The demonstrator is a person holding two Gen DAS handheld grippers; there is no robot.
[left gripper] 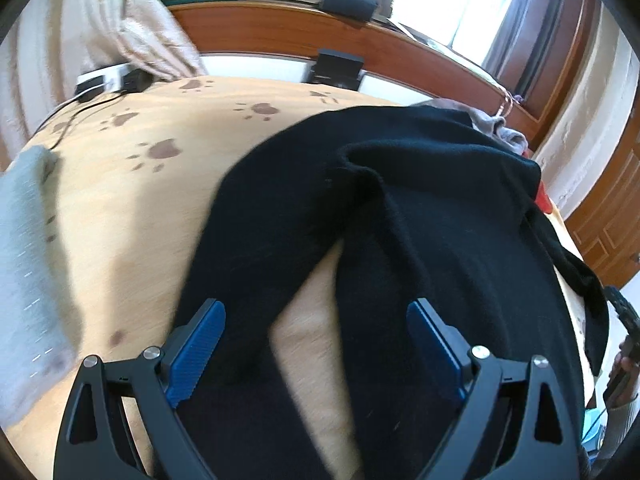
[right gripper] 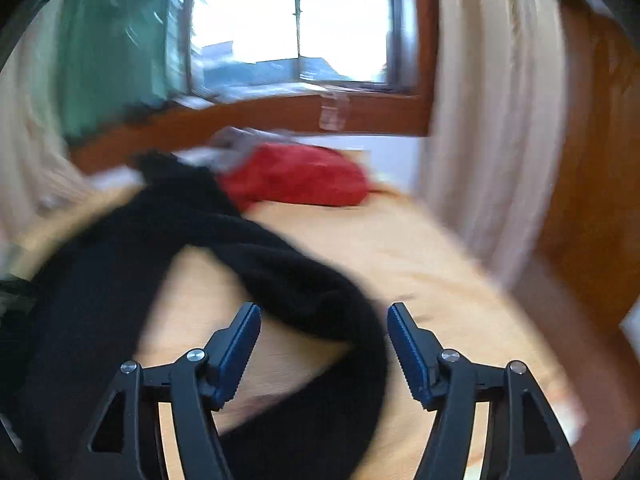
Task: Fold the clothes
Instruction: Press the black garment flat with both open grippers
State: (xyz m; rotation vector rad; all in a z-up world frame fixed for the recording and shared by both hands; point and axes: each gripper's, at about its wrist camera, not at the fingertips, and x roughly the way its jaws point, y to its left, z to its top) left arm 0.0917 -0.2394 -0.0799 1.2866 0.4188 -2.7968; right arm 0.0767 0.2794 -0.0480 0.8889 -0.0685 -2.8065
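Black knit garment [left gripper: 420,208] lies spread on the bed, over the tan bedspread [left gripper: 132,208]. In the left wrist view two long parts of it run toward the camera with a wedge of bedspread showing between them. In the right wrist view one long black part [right gripper: 304,280] curves across the spread and passes under the gap of the tool. No label or writing readable on the garment; none legible anywhere in either view.

Left gripper [left gripper: 316,344]: jaws wide apart, blue pads bare, above the black knit, nothing clamped. Right gripper [right gripper: 324,344]: jaws apart, black part beneath the gap, pads not pressing it. A second tool's dark body and the hand on it show at the far right edge of the left view.

Surface: bedspread printed with brown paw marks [left gripper: 164,150]. Grey folded cloth [left gripper: 28,264] at the left edge. Red cloth [right gripper: 296,176] beyond the black garment, grey cloth [left gripper: 496,128] beside it. White socket strip with black plug and cable [left gripper: 104,80] at the far corner.

Room: wooden headboard [left gripper: 280,32], bright window [right gripper: 296,28], pale curtain [right gripper: 492,120], green curtain [right gripper: 112,48]. Right view motion-blurred.
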